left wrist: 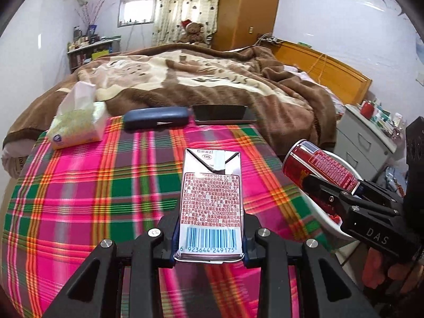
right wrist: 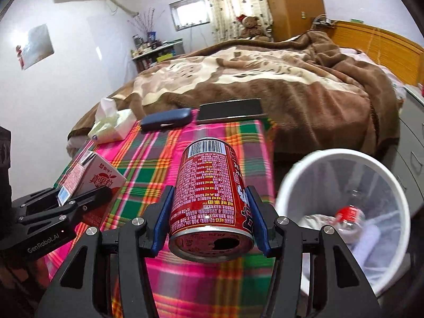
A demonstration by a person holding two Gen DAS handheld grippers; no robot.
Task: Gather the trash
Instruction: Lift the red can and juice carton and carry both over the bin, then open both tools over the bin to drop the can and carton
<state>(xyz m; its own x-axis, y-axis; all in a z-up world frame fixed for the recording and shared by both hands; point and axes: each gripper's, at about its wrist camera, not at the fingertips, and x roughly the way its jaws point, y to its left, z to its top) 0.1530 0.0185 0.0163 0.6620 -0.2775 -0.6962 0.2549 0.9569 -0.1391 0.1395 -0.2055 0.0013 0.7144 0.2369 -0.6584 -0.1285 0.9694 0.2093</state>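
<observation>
just left of the white trash bin (right wrist: 344,159), over the plaid cloth (right wrist: 148,164): right gripper (right wrist: 212,222) clenched on red drink can (right wrist: 209,193), long axis pointing away, nearer the bin than left gripper (left wrist: 209,235) clamping milk carton (left wrist: 210,201).

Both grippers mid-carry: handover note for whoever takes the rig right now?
Left gripper: shut on the milk carton, held above the plaid cloth.
Right gripper: shut on the red drink can, next to the white bin.
Done: both items lifted; the bin already holds a plastic bottle.
Left: drop can, then carton, into the bin. Tissue pack, glasses case and phone look like keepers.
</observation>
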